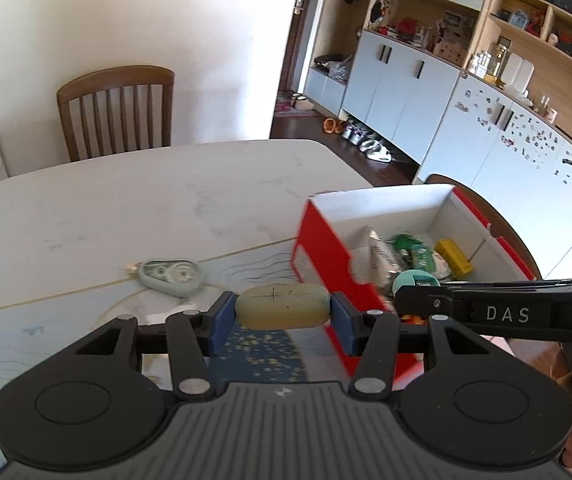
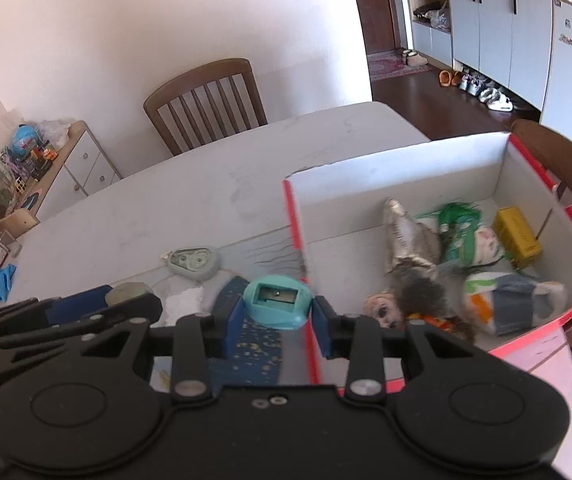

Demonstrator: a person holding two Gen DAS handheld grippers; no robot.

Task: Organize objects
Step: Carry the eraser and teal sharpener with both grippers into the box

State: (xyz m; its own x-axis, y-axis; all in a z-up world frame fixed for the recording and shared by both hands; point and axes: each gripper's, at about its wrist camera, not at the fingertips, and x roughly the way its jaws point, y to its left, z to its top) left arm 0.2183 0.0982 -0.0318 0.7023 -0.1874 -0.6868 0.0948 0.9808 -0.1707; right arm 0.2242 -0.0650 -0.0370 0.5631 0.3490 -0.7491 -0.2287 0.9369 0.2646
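My left gripper [image 1: 282,308] is shut on a pale green oblong eraser [image 1: 282,306] with pen marks, held off the table. My right gripper [image 2: 276,306] is shut on a teal pencil sharpener [image 2: 276,304], its blade slot facing the camera. Both hang just left of a red cardboard box [image 2: 293,216] with white inner walls [image 1: 397,208]. In the left wrist view the right gripper's black arm [image 1: 505,308] reaches in from the right. A grey-green correction tape dispenser [image 1: 170,276] [image 2: 194,262] lies on the table to the left of the box.
The box holds a doll [image 2: 381,308], a silvery wrapper [image 2: 405,240], a green packet [image 2: 461,224], a yellow block [image 2: 517,236] and soft toys. A wooden chair [image 1: 118,112] stands beyond the marble table [image 1: 126,200]. A second chair [image 2: 557,168] stands behind the box. Cabinets line the right wall.
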